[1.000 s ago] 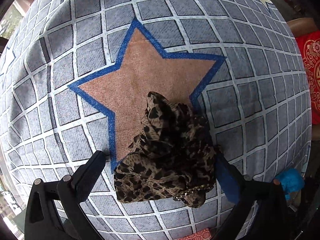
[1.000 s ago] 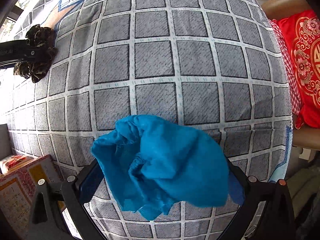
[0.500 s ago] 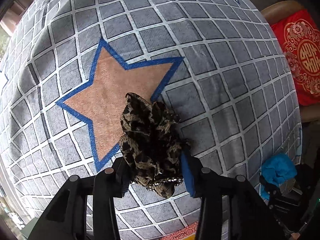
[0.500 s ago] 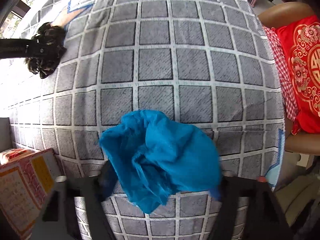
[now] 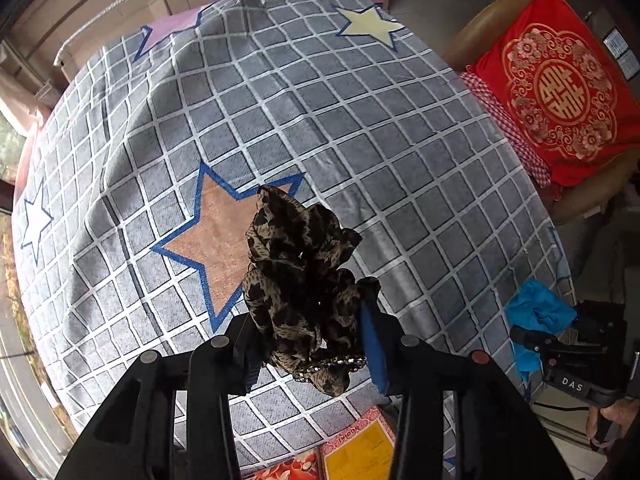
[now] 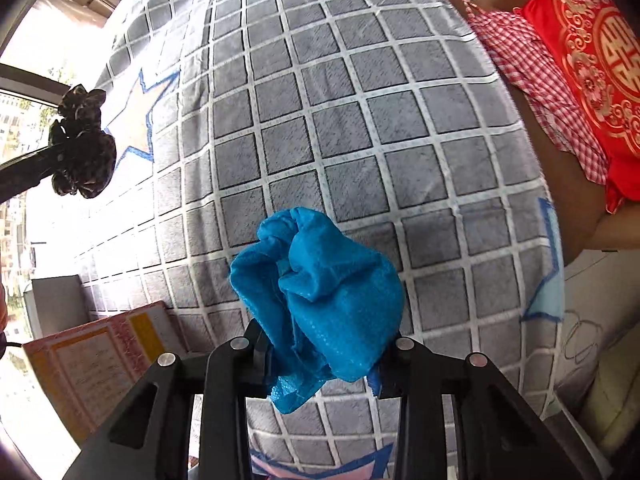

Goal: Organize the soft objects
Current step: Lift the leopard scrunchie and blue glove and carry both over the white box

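My left gripper (image 5: 308,344) is shut on a crumpled leopard-print cloth (image 5: 298,272), which hangs lifted above the grey checked bedcover (image 5: 360,128) near its brown star (image 5: 218,236). In the right wrist view, my right gripper (image 6: 320,354) is shut on a bunched blue cloth (image 6: 320,296), raised off the cover near its lower edge. The blue cloth (image 5: 538,312) and the right gripper also show at the right edge of the left wrist view. The leopard-print cloth (image 6: 82,148) in the left gripper appears at the far left of the right wrist view.
A red embroidered cushion (image 5: 560,96) lies on a brown chair (image 5: 480,28) to the right of the bed, over a red checked cloth (image 6: 536,72). A patterned cardboard box (image 6: 92,360) stands by the bed's near edge. A hand (image 5: 608,420) holds the right gripper.
Both grippers closed from wide open onto their cloths and rose, lifting the leopard-print cloth and the blue cloth off the bedcover. More of the bed and room shows now.
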`<state>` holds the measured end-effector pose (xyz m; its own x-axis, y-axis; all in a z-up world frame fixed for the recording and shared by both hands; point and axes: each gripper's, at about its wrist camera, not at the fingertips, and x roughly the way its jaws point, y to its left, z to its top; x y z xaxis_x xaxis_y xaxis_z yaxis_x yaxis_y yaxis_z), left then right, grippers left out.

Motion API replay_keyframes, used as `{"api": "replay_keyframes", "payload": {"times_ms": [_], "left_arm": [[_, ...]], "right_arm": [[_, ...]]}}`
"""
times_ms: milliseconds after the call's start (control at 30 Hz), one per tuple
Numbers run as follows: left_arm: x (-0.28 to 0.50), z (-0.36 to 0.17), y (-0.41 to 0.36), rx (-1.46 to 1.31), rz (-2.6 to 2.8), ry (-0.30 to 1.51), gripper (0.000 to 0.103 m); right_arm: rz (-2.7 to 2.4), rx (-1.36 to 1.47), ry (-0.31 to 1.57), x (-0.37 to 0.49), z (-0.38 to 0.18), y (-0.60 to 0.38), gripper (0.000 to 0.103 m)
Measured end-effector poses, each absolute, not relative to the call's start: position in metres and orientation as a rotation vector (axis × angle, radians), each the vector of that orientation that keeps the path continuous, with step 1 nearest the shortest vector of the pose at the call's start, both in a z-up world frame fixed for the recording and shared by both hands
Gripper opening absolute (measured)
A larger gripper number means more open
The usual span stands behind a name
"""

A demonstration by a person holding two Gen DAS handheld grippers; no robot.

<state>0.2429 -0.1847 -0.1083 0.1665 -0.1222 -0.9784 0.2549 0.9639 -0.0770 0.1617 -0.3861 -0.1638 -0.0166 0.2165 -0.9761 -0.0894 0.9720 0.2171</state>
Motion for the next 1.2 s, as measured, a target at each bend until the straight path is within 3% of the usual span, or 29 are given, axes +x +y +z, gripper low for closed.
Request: {"api": "replay_keyframes", "payload": {"times_ms": [367, 633, 900, 1200], "left_arm": [[0.178, -0.046, -0.215, 0.15, -0.433, 1.242, 0.046], [0.131, -0.014, -0.18, 0.091, -0.372, 1.209, 0.046], [0.092, -0.004, -0.13, 0.034, -0.255, 1.221, 0.046], [0.062, -0.006, -0.107, -0.014, -0.24, 1.234, 0.046]], "right_arm": [[0.221, 0.142, 1.527, 0.127, -0.124, -0.39, 0.034], [0.259, 0.086, 1.506, 0.111, -0.117, -0.357, 0.034], [0.35, -0.012, 1.498, 0.118, -0.129, -0.292, 0.034], [0.347, 0.016, 1.516, 0.093, -0.132, -0.292, 0.034]]}}
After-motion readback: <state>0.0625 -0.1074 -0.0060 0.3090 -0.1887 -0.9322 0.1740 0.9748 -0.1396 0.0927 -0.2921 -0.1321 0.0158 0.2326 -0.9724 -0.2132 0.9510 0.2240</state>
